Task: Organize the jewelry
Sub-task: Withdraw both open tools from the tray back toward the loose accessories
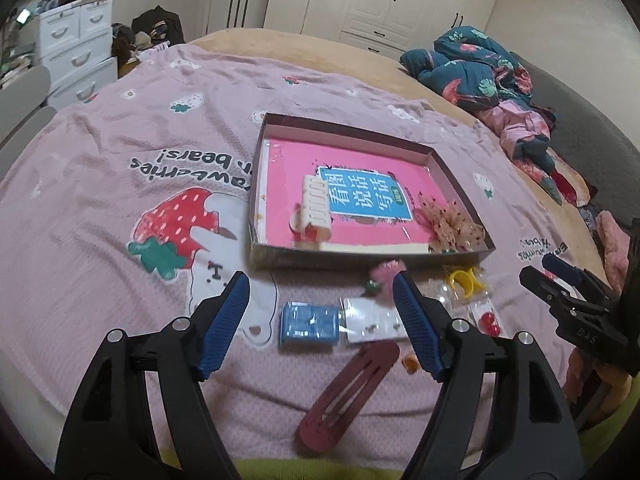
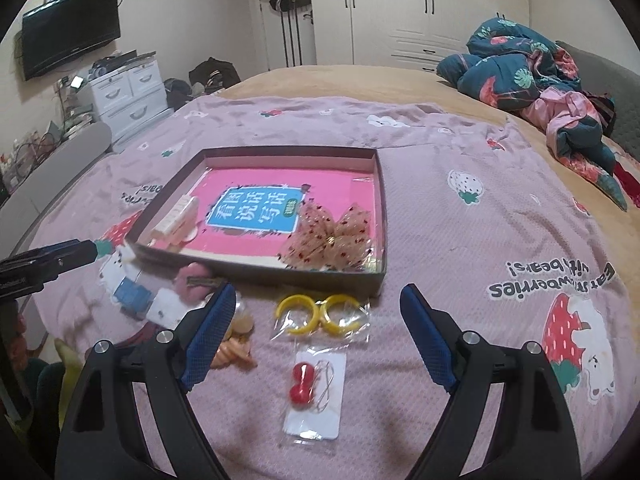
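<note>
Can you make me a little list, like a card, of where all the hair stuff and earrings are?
place: bed with pink strawberry blanket
tray: holds cream hair claw and dotted bow
outside tray: yellow hoop earrings, red earrings card, blue packet, dark red hair clip
left gripper: open, empty
right gripper: open, empty

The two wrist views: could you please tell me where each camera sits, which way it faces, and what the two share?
Left wrist: rides the left tool, looking down over the bed at a blue packet and maroon hair clip; the right tool shows at the right edge.
Right wrist: rides the right tool, over the yellow hoops and red earrings; the left tool shows at the left edge.
Shared: the tray and the bed.
</note>
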Available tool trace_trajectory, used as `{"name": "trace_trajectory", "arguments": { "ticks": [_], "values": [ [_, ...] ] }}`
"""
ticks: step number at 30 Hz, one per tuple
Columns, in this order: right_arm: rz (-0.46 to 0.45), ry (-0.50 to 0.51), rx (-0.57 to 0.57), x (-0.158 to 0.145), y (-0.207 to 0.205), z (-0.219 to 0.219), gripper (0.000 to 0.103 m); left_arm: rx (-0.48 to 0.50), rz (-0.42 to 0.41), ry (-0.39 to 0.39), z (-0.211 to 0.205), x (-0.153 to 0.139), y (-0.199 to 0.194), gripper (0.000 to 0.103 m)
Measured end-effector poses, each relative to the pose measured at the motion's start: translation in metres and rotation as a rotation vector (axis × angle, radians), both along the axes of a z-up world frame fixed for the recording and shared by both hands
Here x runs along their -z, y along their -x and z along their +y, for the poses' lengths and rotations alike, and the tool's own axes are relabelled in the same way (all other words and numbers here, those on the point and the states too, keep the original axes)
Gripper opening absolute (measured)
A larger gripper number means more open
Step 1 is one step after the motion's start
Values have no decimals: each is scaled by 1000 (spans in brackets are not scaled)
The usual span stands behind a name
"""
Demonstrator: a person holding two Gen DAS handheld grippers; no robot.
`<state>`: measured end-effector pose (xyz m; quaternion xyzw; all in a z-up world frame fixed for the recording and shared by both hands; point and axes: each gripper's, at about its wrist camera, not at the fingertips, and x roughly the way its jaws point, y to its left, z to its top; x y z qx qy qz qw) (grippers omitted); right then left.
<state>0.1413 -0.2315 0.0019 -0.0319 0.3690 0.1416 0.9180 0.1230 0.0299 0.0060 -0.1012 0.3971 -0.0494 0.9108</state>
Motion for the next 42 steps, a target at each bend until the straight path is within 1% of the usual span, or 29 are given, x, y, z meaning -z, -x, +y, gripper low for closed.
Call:
{"name": "trace_trajectory", "arguments": {
  "ticks": [7,19,21,23,35,42],
  "values": [
    [-2,8,-30,-1,16,6,83,17,-8,-27,-7,2,17,66],
    [10,19,-58,4,35,4,84,81,4,-79,-28,12,35,67],
    [10,19,-60,5,38,3,84,86,7,-84,-30,14,36,67],
    [12,21,-59,6,41,1,87,90,13,-90,-33,16,36,67],
    [50,14,-55,23,50,-13,88,133,64,-125,-50,34,35,67],
    [76,9,-59,34,52,-18,88,164,107,-168,-62,49,29,67]
  ]
}}
